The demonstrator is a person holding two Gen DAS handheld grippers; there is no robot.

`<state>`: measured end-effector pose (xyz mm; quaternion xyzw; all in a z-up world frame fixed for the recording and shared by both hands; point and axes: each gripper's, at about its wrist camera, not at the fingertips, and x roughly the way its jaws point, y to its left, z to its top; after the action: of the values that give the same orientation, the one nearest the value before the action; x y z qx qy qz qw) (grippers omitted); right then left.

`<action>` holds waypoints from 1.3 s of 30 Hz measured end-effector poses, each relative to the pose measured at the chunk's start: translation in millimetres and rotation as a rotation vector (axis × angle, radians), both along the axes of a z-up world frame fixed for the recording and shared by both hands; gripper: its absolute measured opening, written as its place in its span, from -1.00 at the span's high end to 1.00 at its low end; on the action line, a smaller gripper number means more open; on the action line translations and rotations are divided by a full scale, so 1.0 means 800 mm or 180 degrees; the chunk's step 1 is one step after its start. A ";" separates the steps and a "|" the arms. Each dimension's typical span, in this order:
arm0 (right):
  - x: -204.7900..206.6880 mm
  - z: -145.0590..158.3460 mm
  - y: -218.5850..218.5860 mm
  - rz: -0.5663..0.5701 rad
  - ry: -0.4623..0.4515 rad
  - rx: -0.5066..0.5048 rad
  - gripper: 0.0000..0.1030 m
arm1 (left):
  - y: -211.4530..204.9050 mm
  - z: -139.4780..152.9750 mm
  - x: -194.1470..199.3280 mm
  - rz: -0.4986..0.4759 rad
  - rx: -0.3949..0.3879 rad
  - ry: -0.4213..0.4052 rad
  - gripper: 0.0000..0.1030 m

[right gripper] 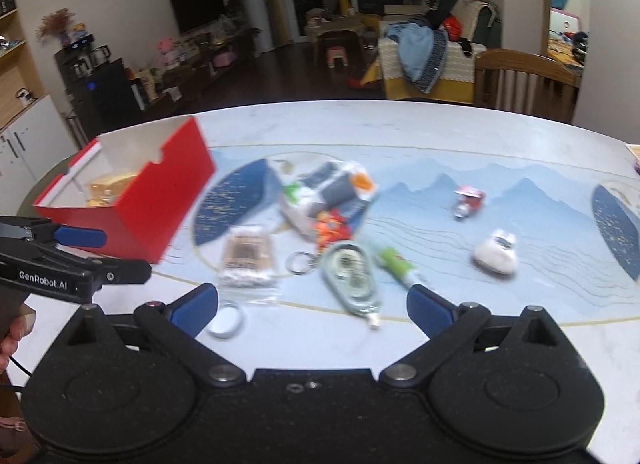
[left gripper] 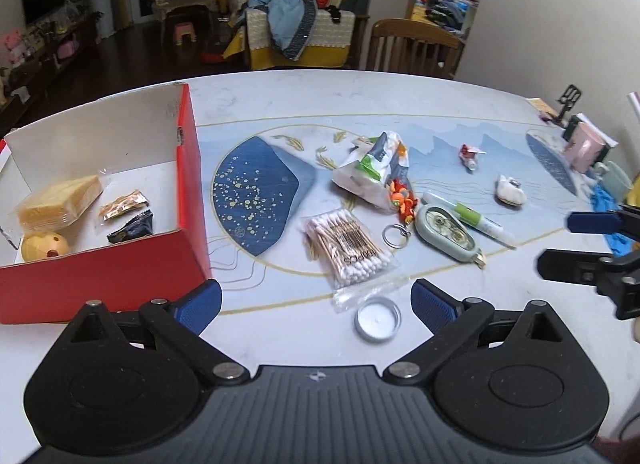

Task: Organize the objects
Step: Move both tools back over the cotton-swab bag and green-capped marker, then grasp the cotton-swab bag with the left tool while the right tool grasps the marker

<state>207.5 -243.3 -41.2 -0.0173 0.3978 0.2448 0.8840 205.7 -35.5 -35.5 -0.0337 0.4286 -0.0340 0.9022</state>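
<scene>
A red box [left gripper: 152, 264] stands at the left of the table and holds a yellow sponge pack [left gripper: 60, 200], a yellow ball [left gripper: 44, 246] and two small sachets. On the mat lie a cotton swab bag [left gripper: 348, 248], a tissue pack [left gripper: 372, 172], an orange keychain [left gripper: 402, 204], a grey correction tape [left gripper: 446, 232], a green-white pen [left gripper: 472, 218], a small round tin [left gripper: 378, 320], a red toy [left gripper: 470, 156] and a white toy [left gripper: 510, 190]. My left gripper [left gripper: 316, 300] is open above the tin and swabs. My right gripper [right gripper: 312, 304] is open near the correction tape [right gripper: 352, 276].
A wooden chair [left gripper: 412, 46] stands behind the table. A pink box [left gripper: 584, 148], a mug [left gripper: 614, 180] and a blue item [left gripper: 608, 204] crowd the right edge. The right gripper shows in the left wrist view [left gripper: 580, 244]; the red box shows in the right wrist view [right gripper: 160, 204].
</scene>
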 end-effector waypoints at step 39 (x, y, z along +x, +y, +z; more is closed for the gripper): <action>0.130 -0.109 -0.042 0.0034 0.0312 -0.0583 -0.31 | -0.061 -0.111 0.147 0.0525 0.0253 0.0693 -0.97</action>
<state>311.4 -276.7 -128.6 -0.0882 0.4612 0.2127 0.8569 322.9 -84.2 -124.6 -0.0366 0.5207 0.0611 0.8508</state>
